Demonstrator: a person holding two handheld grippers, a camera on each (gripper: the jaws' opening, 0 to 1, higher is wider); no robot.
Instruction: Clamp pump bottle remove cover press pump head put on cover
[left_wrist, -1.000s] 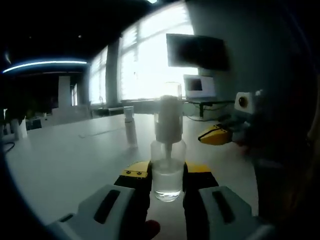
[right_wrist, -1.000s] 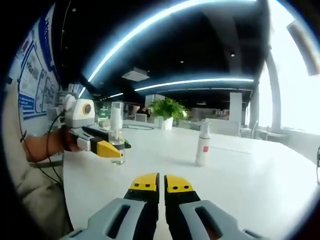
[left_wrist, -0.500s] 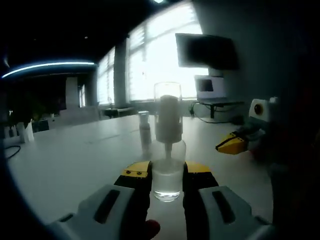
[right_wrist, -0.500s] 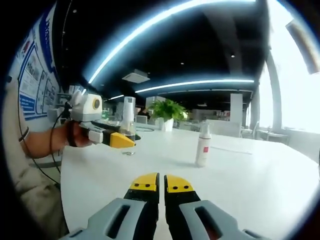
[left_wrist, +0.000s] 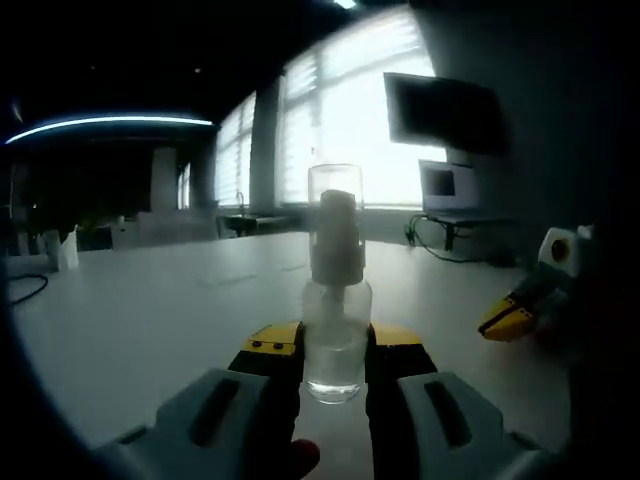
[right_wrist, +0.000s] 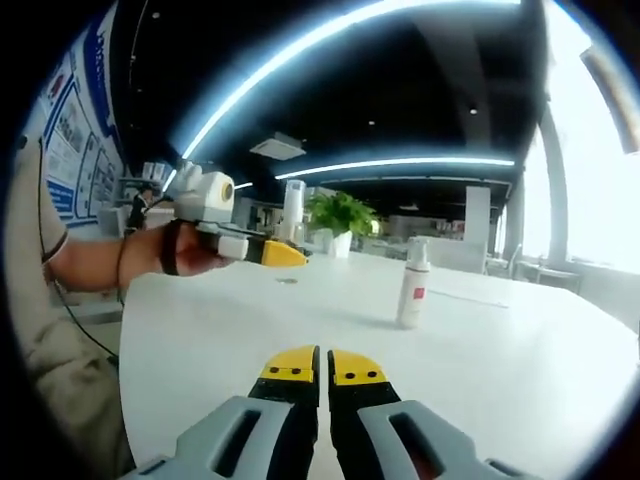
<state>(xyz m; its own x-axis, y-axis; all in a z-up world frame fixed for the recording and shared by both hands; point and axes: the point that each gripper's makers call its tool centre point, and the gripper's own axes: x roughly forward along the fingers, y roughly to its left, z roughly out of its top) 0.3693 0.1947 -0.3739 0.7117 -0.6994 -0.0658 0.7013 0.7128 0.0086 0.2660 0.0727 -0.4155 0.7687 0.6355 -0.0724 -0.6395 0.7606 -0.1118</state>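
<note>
The left gripper (left_wrist: 334, 352) has its yellow-tipped jaws closed on the bottle (left_wrist: 336, 330), one jaw against each side of the clear lower body, holding it upright. In the right gripper view that same gripper (right_wrist: 270, 253) is raised above the table (right_wrist: 420, 370), carried by a hand (right_wrist: 190, 250) with a bare forearm reaching in from the left. The right gripper (right_wrist: 310, 366) sits low over the table, jaws pressed together with nothing between them, well apart from the bottle.
</note>
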